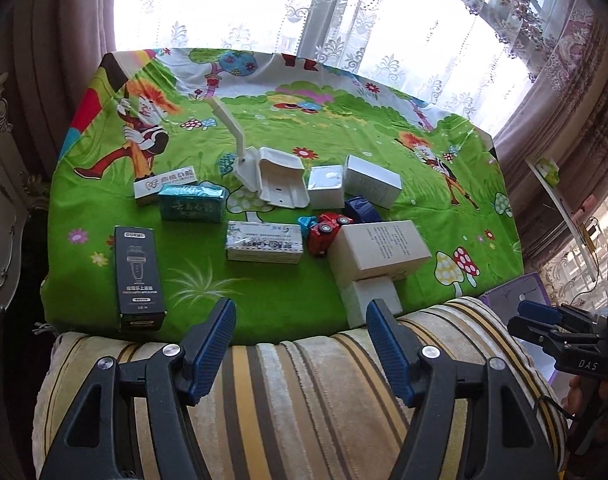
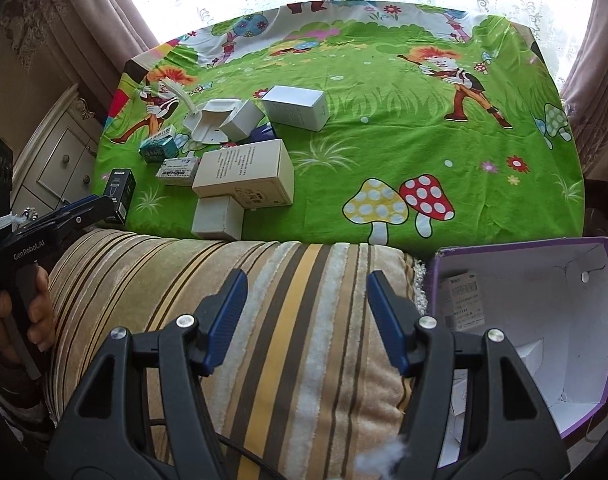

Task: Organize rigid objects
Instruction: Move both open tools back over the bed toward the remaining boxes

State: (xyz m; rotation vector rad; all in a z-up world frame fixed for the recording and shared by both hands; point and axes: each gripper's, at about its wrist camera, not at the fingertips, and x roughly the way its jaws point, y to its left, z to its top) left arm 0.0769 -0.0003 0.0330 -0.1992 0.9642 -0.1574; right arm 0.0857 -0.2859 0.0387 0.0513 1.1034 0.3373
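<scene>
Green cartoon cloth [image 1: 264,312] carries one black box [image 1: 138,278], one teal pack [image 1: 193,202], about six white boxes [image 1: 378,254], one white scoop [image 1: 282,182] and three toy cars [image 1: 326,230]. Left gripper [image 1: 300,316] and right gripper [image 2: 306,292] gape empty over a striped cushion [image 2: 264,320], beside one purple bin [image 2: 544,280].

A glossy printed cloth [image 1: 264,300] covered the table; matt cardboard boxes [image 1: 378,250] lay mid-frame beside a shiny red toy car [image 1: 324,232], white plastic dustpan [image 1: 282,182] and plush striped cushion [image 2: 264,320] below.
</scene>
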